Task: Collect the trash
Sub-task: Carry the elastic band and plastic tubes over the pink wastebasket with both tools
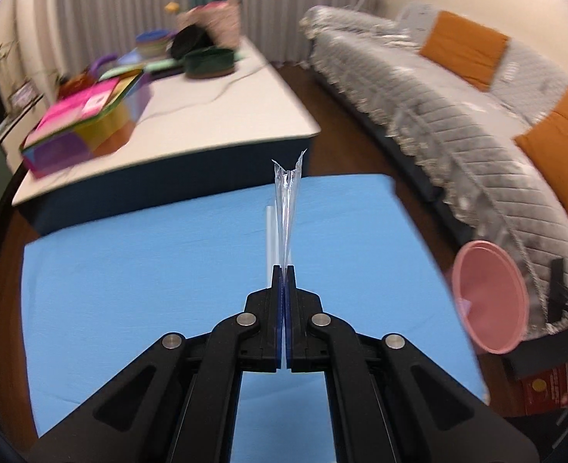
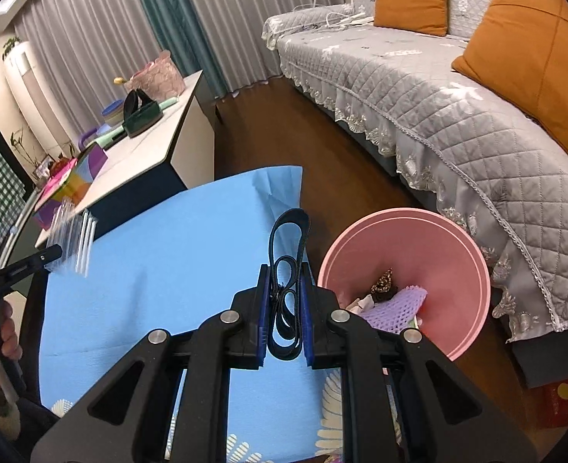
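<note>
Clear crinkled plastic wrapper [image 1: 287, 208] sits pinched in the fully closed left gripper [image 1: 283, 270]; the right gripper [image 2: 286, 270], nearly closed, clamps a black looped strap [image 2: 284, 270], round pink plastic bowl [image 2: 457, 239] at three o'clock.

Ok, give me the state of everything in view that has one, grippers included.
Left gripper: shut on a clear plastic wrapper, held above the blue cloth.
Right gripper: shut on a looped black strap.
Pink bowl: tilted toward the camera, partly filled with a purple foam net and a brown scrap.
Blue cloth: spread flat, creased at its far corner.
</note>
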